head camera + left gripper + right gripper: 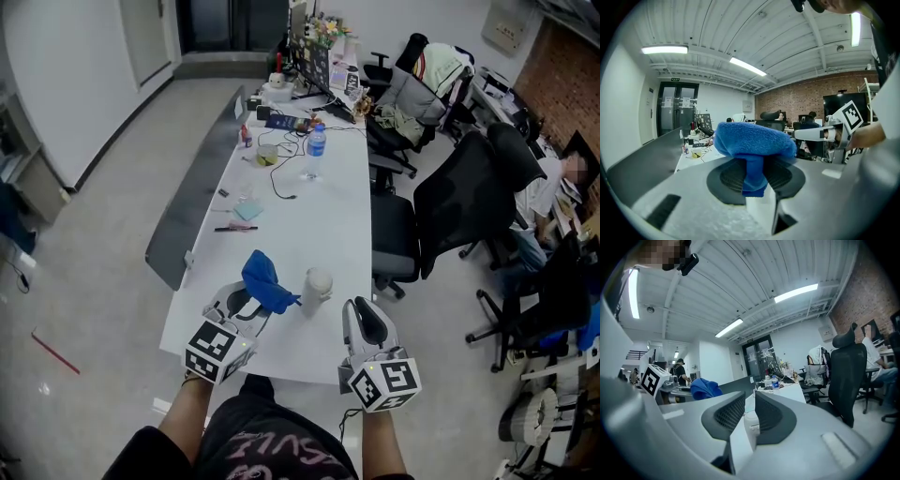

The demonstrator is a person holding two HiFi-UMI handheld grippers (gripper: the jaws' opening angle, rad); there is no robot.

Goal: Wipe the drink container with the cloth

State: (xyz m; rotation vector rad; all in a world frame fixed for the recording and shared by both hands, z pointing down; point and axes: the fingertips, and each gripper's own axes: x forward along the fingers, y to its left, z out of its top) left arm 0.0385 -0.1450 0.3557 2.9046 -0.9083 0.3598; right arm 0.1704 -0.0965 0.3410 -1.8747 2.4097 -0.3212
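Bright, even light from ceiling strip lights (664,49); both gripper views bulge fisheye with black corners.

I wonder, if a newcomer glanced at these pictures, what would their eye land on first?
The bright blue cloth stands out first, pinched in the left gripper above the near end of the long white table. Just right of it stands the white drink container. The right gripper sits beside it, jaws only narrowly apart with nothing gripped.

Head view overhead; gripper views low, sharing cloth (267,281).
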